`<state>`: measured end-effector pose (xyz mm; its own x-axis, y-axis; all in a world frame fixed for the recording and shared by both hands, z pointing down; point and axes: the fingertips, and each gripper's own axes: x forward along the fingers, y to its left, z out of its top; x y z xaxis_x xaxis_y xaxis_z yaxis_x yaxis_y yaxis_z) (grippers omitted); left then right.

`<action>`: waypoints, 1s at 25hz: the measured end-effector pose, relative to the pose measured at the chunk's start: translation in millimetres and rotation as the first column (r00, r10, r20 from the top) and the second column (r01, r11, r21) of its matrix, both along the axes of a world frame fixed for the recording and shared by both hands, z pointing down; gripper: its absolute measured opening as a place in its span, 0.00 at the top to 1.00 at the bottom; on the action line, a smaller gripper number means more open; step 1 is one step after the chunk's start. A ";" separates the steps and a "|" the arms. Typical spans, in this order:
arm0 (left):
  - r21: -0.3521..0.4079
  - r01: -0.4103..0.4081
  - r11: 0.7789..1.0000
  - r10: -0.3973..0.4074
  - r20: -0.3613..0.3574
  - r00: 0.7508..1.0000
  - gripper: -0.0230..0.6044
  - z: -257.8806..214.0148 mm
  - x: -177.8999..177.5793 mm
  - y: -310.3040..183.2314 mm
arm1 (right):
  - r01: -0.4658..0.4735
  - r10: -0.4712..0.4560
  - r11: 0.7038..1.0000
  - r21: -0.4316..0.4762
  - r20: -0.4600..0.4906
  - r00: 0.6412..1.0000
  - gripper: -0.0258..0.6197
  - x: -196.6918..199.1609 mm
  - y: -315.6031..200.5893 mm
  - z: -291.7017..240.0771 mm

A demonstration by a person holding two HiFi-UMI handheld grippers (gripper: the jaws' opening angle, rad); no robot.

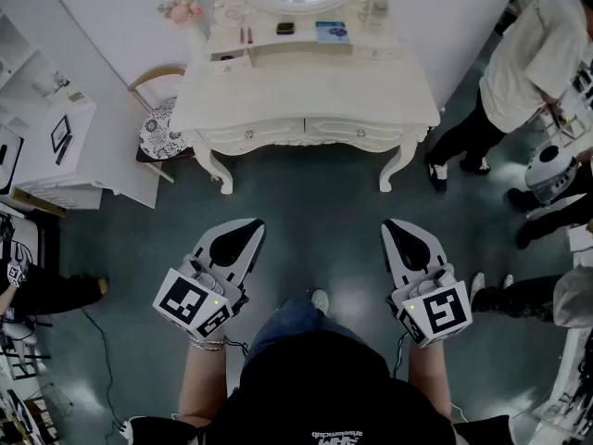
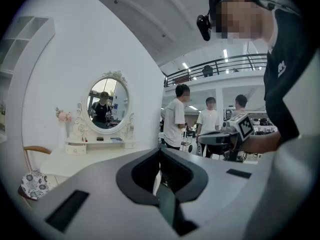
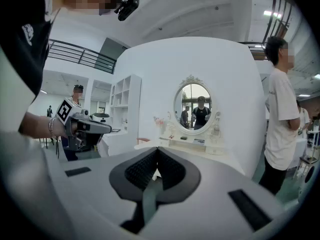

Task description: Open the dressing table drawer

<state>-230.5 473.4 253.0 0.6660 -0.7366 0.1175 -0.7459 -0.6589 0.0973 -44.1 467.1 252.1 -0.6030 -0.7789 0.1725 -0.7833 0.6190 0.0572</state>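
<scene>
Ahead, dressing table point(image 1: 306, 86), drawers point(image 1: 252, 134) closed.

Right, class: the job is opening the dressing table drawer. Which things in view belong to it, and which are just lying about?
Belong to the job: dressing table; its two front drawers; left gripper and right gripper, both shut and empty.

Just lying about: patterned chair cushion; pink flowers; blue box; small black item.

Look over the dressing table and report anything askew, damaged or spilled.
Nothing stands out. The dressing table stands square against the wall, its two drawers flush and shut, small items on its shelf. The left gripper and right gripper are shut and empty, short of it.
</scene>
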 end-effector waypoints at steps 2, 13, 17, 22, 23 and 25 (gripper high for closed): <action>-0.001 0.007 1.000 -0.007 -0.010 1.000 0.93 -2.3 0.6 -0.3 | 0.004 -0.004 1.000 -0.005 0.007 1.000 0.93 -0.6 2.0 -3.0; -0.004 -0.084 0.996 0.084 -0.017 0.996 0.93 -0.2 1.4 -11.5 | -0.066 0.066 0.998 -0.011 0.028 0.997 0.93 -10.7 -3.1 -3.2; -0.017 -0.124 0.992 0.123 -0.022 0.992 0.93 4.3 1.3 -18.2 | -0.085 0.085 0.996 -0.004 0.046 0.995 0.93 -14.6 -5.8 -6.5; -0.019 -0.183 0.983 0.182 -0.018 0.983 0.93 7.7 -1.6 -30.6 | -0.070 0.071 0.997 -0.012 0.089 0.994 0.93 -26.2 -9.0 -7.1; -0.020 -0.195 0.981 0.195 -0.021 0.981 0.93 8.5 -3.1 -33.5 | -0.078 0.079 0.997 -0.014 0.079 0.994 0.93 -28.7 -10.3 -5.3; -0.024 -0.219 0.975 0.219 -0.025 0.975 0.93 9.9 -7.3 -39.2 | -0.094 0.095 0.995 -0.018 0.062 0.994 0.93 -34.4 -12.4 -2.7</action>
<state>-237.9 434.2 262.9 0.8136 -0.5694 0.1178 -0.5811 -0.8031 0.1317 -78.5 454.7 249.4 -0.5370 -0.8304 0.1487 -0.8399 0.5428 -0.0022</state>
